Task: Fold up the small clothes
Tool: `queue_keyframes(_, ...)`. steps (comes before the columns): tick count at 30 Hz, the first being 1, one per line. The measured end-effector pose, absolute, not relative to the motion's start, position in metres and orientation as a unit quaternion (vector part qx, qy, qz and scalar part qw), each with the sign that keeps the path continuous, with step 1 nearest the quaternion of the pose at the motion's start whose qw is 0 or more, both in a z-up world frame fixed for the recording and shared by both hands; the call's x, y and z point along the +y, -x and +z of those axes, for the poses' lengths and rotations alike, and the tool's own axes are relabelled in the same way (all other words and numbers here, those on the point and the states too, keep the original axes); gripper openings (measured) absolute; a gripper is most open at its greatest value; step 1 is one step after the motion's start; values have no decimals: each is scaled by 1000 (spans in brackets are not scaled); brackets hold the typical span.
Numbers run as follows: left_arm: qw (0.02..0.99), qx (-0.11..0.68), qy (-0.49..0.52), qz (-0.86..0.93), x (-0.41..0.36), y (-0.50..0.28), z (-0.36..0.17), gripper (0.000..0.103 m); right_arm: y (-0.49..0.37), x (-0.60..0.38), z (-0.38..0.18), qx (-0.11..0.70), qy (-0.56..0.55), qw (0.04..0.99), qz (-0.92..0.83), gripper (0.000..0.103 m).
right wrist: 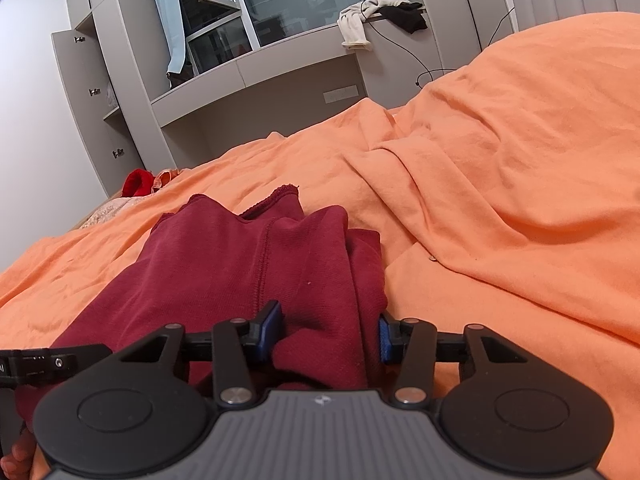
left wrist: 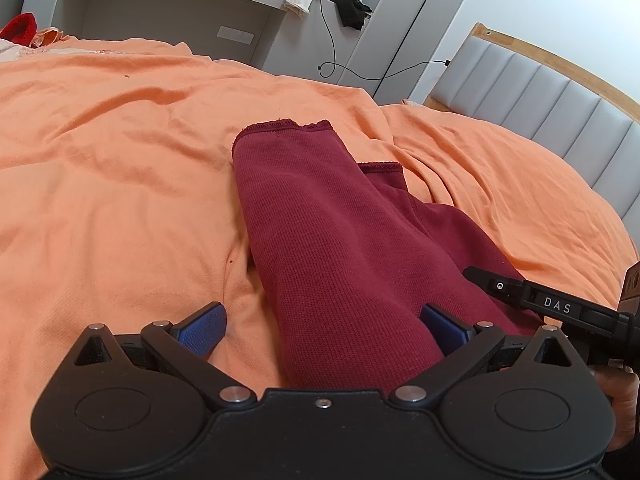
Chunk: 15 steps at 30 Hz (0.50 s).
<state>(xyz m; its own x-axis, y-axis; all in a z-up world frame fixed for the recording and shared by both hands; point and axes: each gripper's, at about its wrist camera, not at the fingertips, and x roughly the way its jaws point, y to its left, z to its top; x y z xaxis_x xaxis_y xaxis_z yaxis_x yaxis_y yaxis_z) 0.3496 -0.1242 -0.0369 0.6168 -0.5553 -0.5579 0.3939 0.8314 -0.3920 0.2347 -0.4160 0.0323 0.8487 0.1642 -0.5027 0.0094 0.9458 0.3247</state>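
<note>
1. Mid-fold, by the look of it: dark red garment (left wrist: 320, 240) lying lengthwise on the orange bed sheet (left wrist: 120, 160), already doubled into a long strip running ahead of both grippers.
2. Left gripper (left wrist: 324, 326) spread wide, holding nothing; near end of the garment lying between its blue pads (left wrist: 204, 326), closer to the right-hand one.
3. Right gripper (right wrist: 326, 334) partly open, a bunched ridge of the cloth sitting between the pads; left pad pressed against the fabric, right pad just beside it, no firm pinch visible.
4. Garment (right wrist: 260, 264): ribbed knit, stitched seam running away from the right gripper, scalloped hem at the far end, a second layer peeking out on the right side.
5. Next move, as a judgement: closing on the near edge with both grippers and carrying it forward to the far hem, keeping layers aligned.
6. Risk: bunched cloth slipping or folding unevenly.
</note>
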Motion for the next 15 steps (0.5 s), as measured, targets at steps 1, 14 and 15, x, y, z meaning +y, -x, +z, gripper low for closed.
queue_keyframes(1,891,348,117,-266,-124,-350,-37,102,-234,-415,33,272,-161,948,40,49)
queue_keyframes(14,878,350,118,-304,-128,-345,-29,57,-227,-392,47,235,-88,967,36,24)
queue_keyframes(15,881,345,114,-303,-129,-343,-28,56,-227,-390,49,231,-85,969,36,24)
